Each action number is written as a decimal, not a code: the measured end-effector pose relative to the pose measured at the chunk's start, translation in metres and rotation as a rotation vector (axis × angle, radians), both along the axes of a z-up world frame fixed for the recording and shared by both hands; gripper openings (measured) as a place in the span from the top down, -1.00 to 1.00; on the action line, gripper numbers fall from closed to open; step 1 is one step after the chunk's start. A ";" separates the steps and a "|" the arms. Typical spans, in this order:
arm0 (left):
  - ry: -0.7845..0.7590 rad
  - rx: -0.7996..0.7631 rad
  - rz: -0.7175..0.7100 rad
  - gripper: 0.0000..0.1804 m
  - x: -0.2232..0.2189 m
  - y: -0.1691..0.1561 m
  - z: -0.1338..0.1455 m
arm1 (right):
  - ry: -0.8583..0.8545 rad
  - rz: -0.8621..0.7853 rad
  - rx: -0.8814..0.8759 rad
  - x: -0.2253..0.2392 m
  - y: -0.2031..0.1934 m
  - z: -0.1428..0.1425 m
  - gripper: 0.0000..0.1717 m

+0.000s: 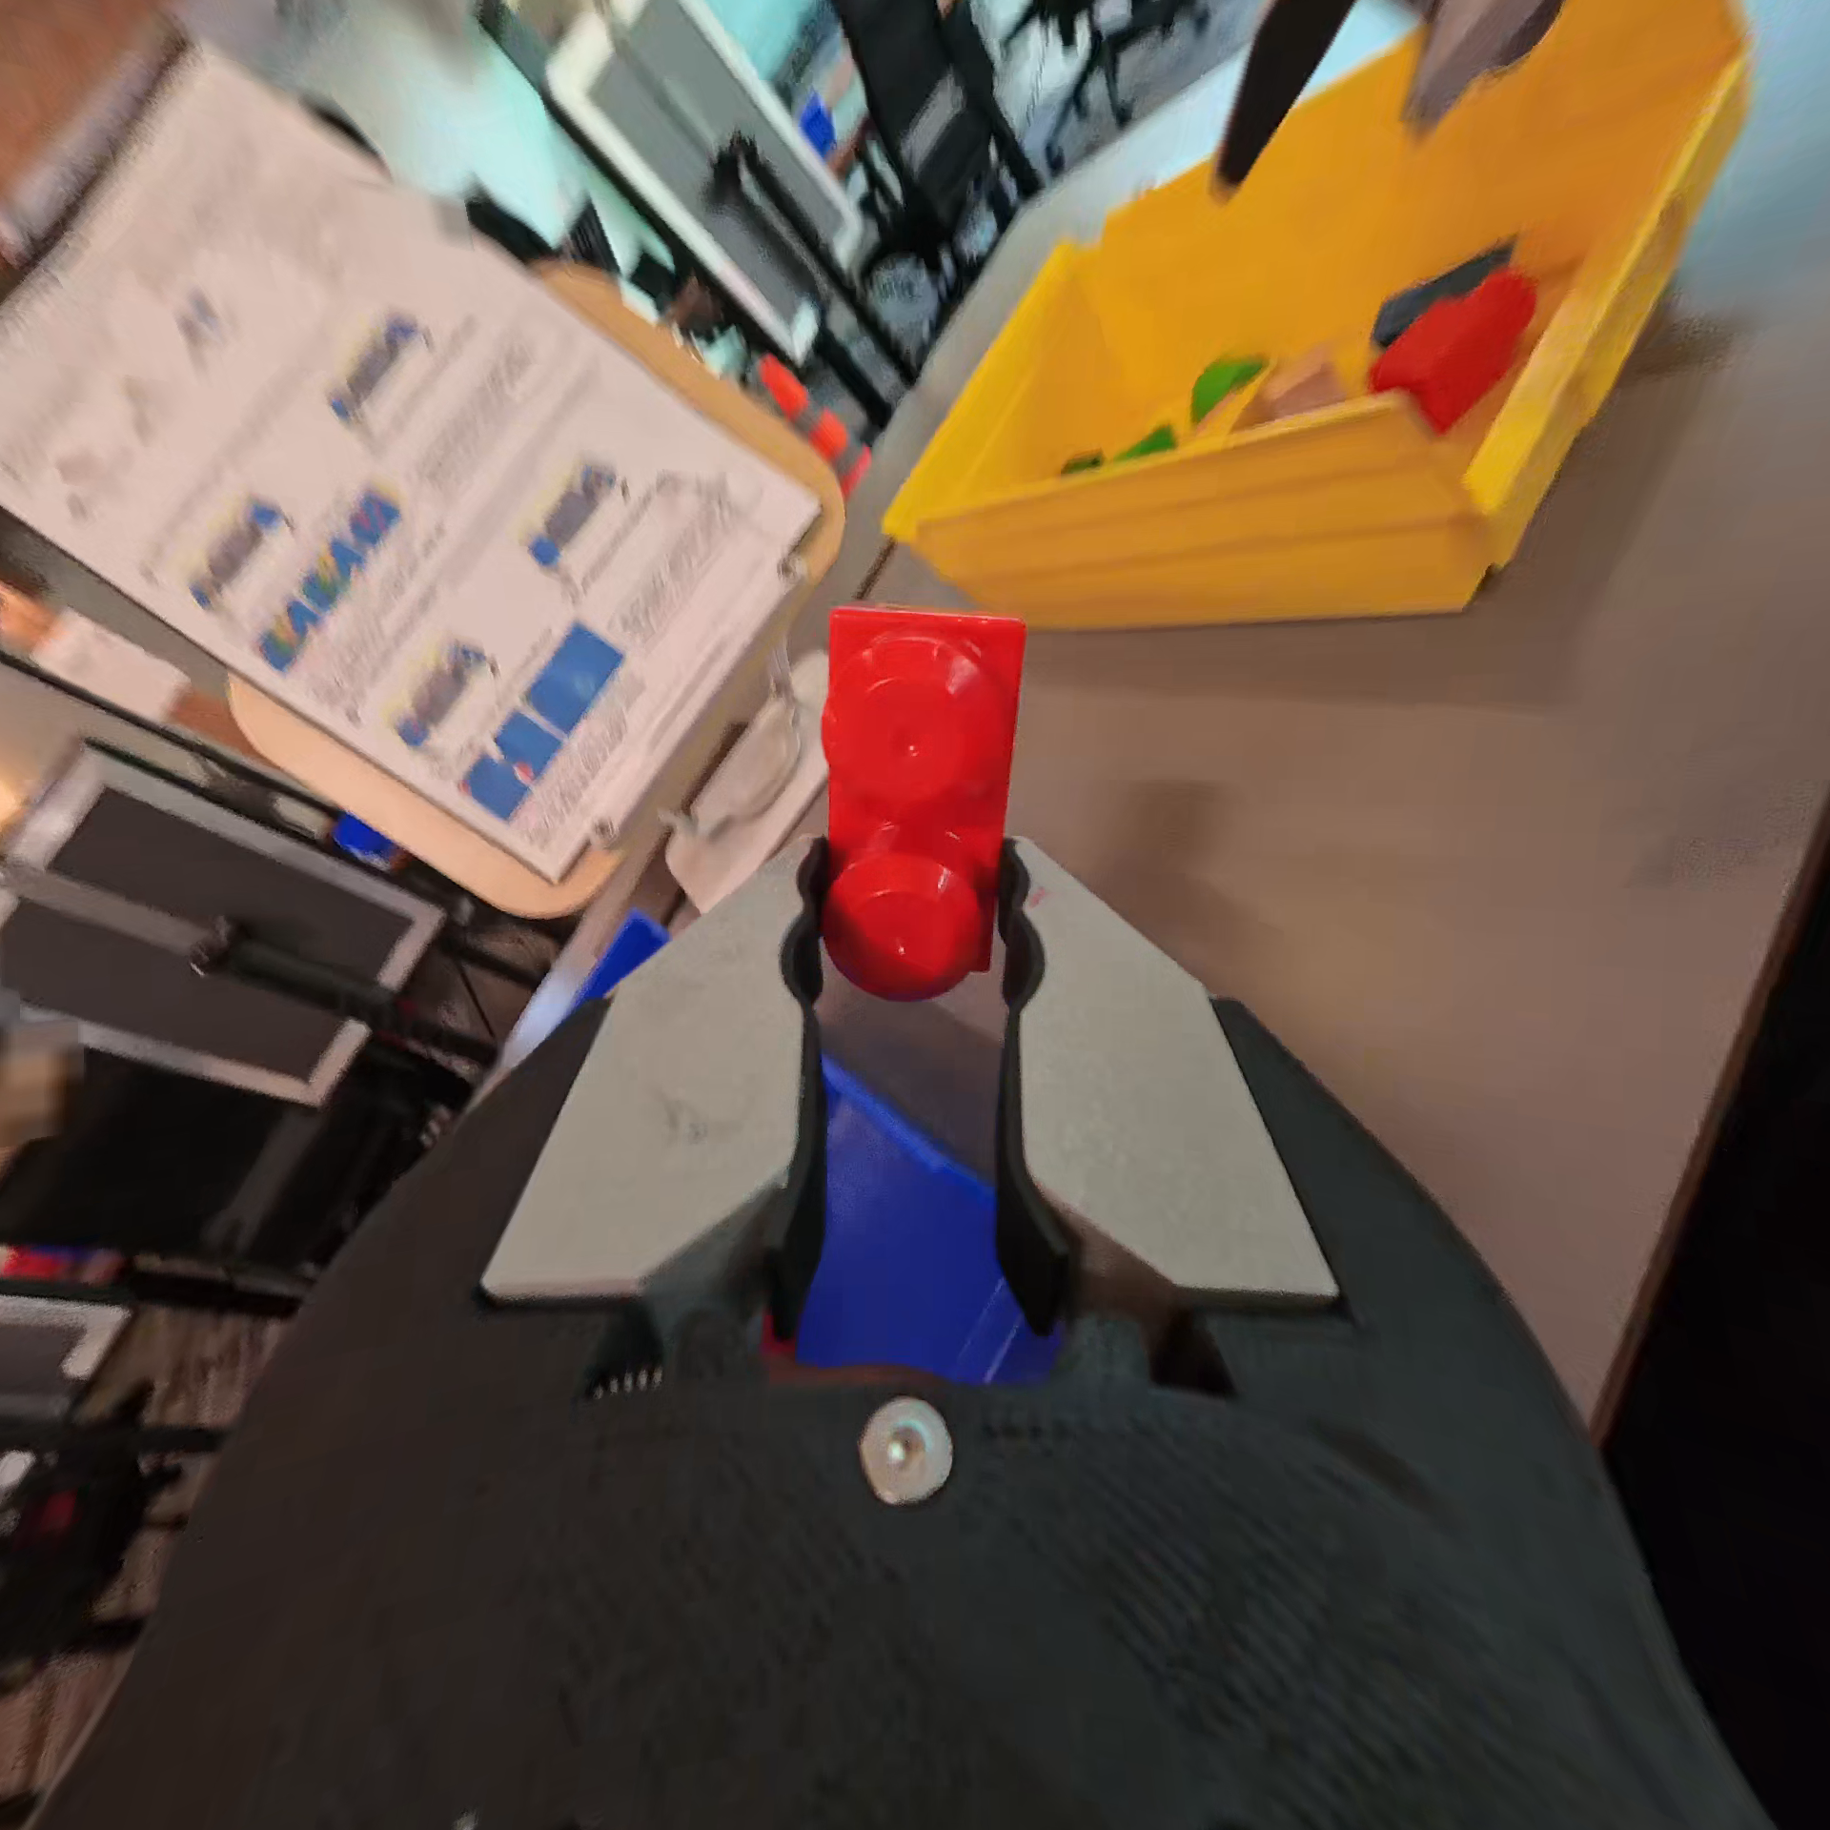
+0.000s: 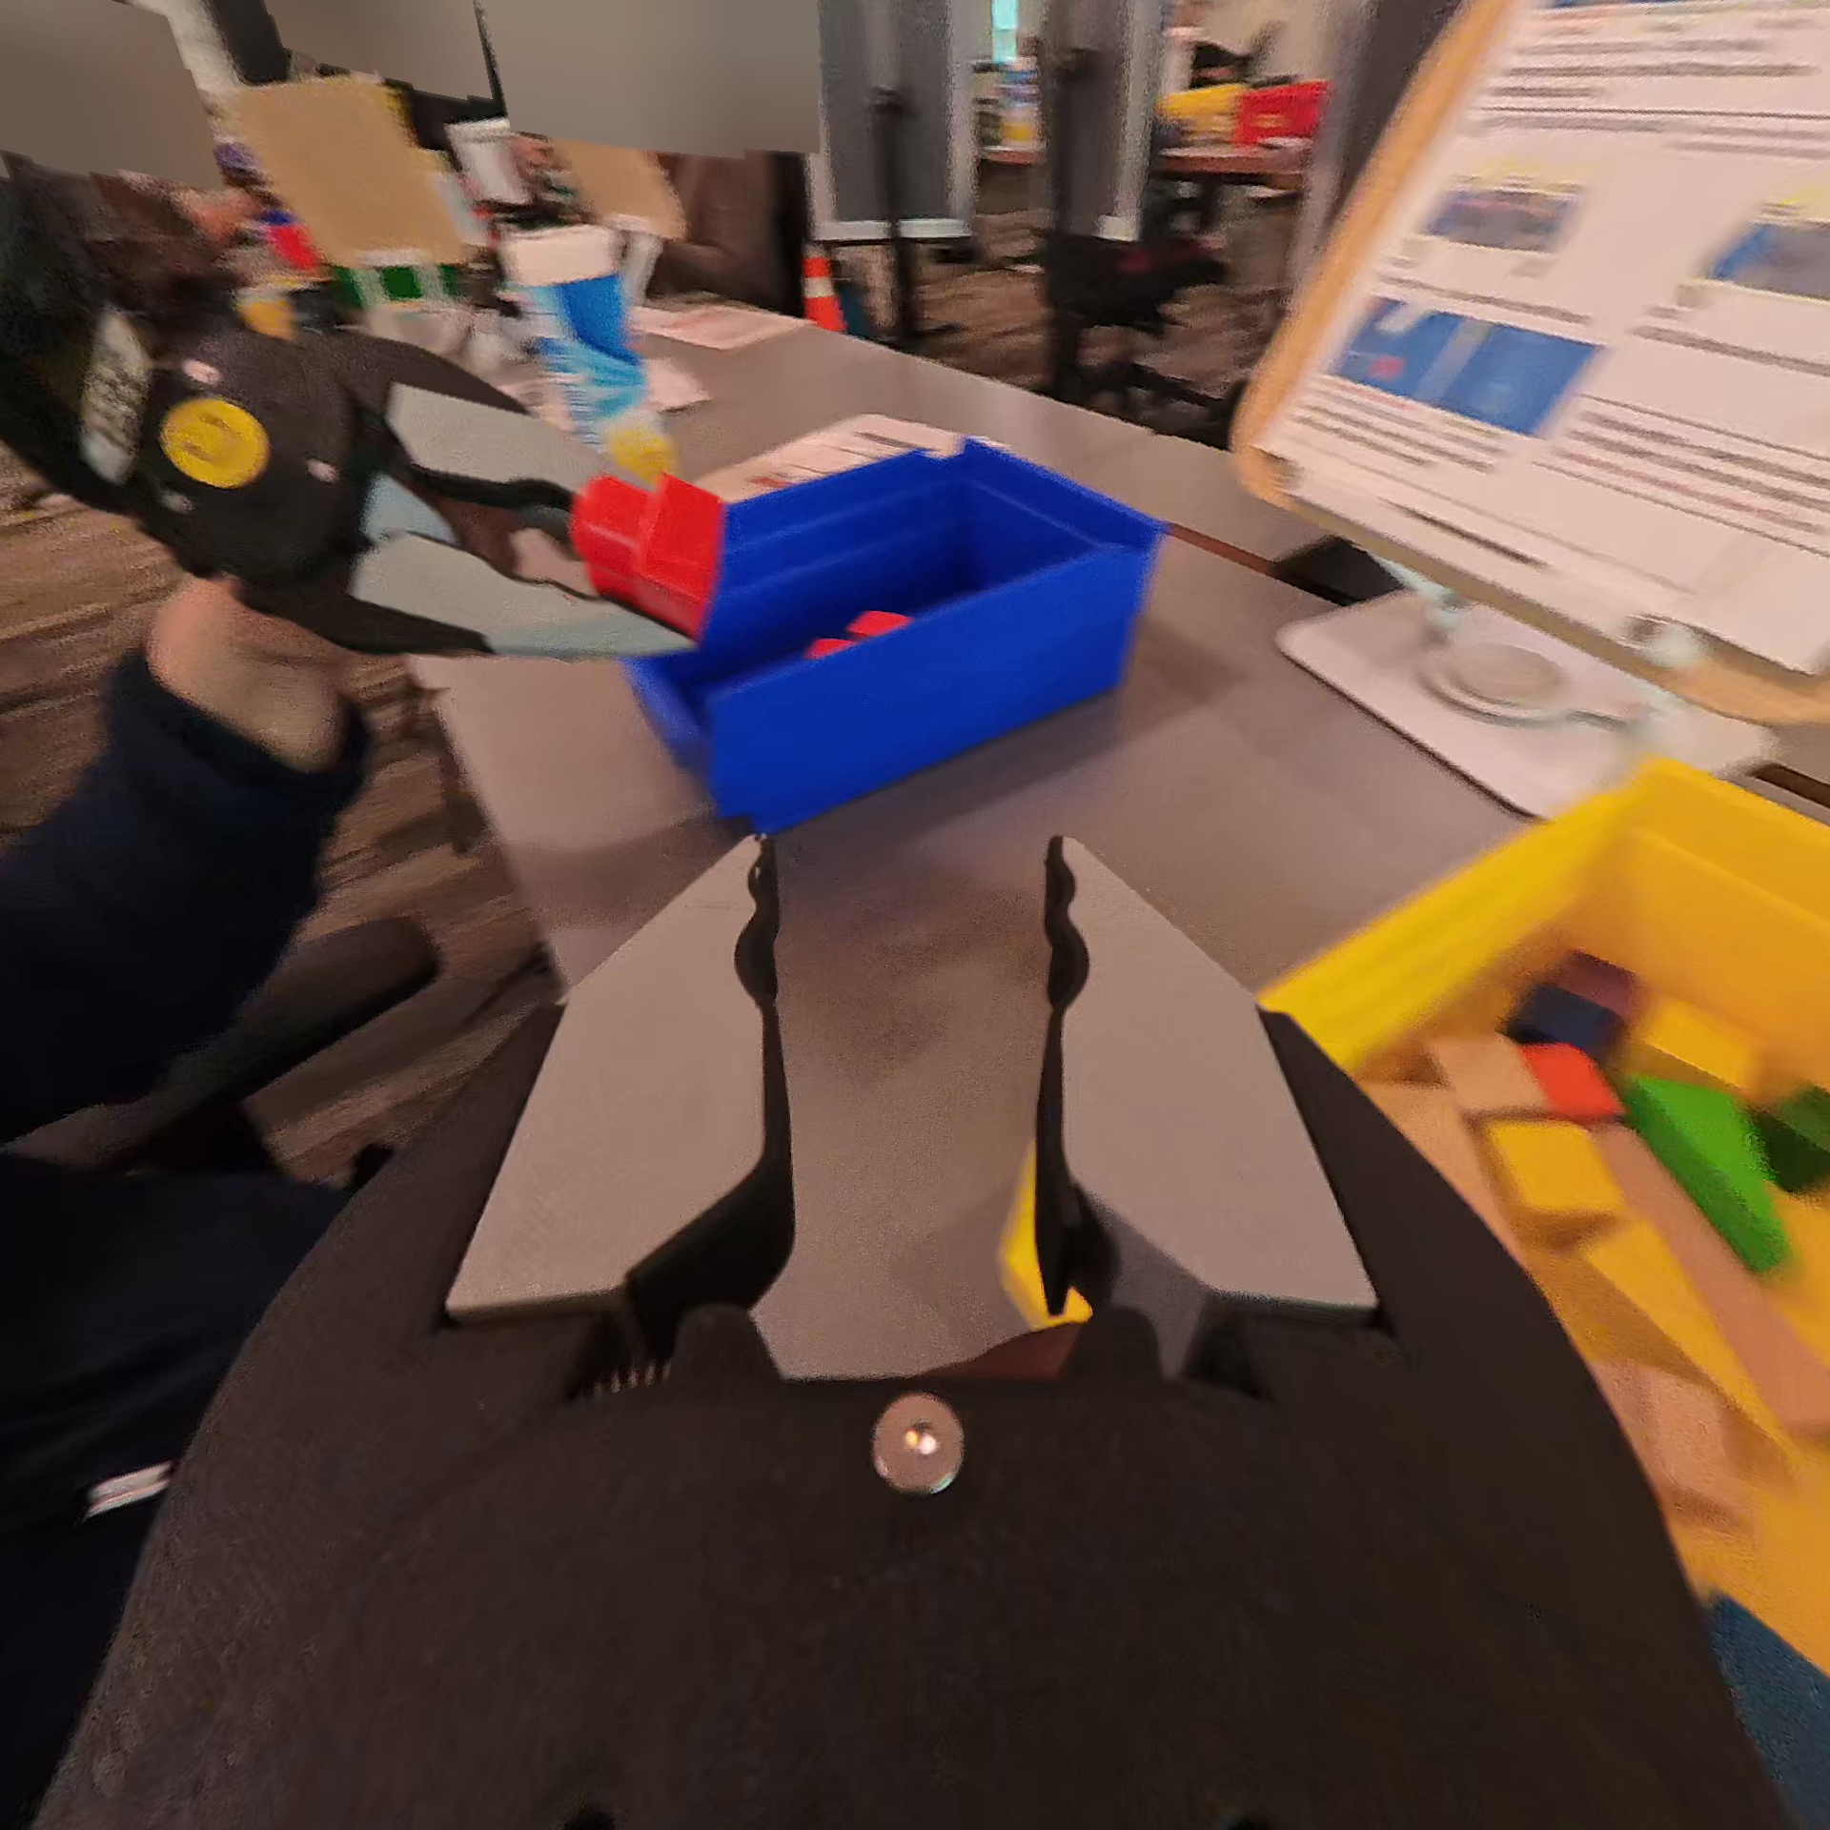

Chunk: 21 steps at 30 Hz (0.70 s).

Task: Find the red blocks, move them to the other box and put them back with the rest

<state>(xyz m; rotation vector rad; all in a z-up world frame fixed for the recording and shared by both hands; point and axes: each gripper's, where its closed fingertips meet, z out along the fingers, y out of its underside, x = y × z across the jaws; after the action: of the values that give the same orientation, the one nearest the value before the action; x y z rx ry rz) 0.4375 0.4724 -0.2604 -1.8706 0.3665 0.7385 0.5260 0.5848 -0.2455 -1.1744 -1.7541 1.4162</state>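
My left gripper (image 1: 911, 916) is shut on a red two-stud block (image 1: 921, 782), with both pads pressed on its sides. The right wrist view shows this gripper (image 2: 634, 584) holding the red block (image 2: 649, 550) over the near end of the blue box (image 2: 921, 634), which has red blocks (image 2: 857, 634) inside. My right gripper (image 2: 911, 891) is open and empty above the table between the two boxes. The yellow box (image 1: 1287, 495) holds a red block (image 1: 1456, 347) with green, blue and wood-coloured blocks; it also shows in the right wrist view (image 2: 1436, 941).
A tilted poster board (image 1: 396, 475) on a white stand (image 2: 1485, 683) stands at the table's far side. The brown table (image 1: 1337, 792) has its edge to the right. A person's sleeve (image 2: 149, 891) is at the left. Cases and office furniture lie beyond.
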 end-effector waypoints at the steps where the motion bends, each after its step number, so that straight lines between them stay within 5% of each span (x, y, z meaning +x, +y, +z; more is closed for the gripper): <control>1: 0.025 0.052 -0.019 0.65 0.013 0.001 0.004 | -0.001 0.052 -0.008 0.003 -0.017 0.001 0.38; 6: 0.361 0.087 0.013 0.65 0.040 0.008 0.013 | 0.019 0.173 -0.033 0.007 -0.076 0.006 0.26; 12: 0.557 0.120 0.001 0.65 0.063 0.026 0.009 | 0.069 0.130 -0.021 0.000 -0.098 0.007 0.19; 21: 0.615 0.093 -0.022 0.65 0.074 0.039 -0.004 | 0.027 0.107 0.073 -0.009 -0.100 -0.015 0.48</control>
<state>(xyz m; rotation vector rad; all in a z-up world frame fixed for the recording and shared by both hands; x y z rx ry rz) 0.5115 0.5116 -0.2641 -1.5170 0.7235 1.2903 0.5175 0.4848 -0.2607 -1.0330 -1.8581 1.4104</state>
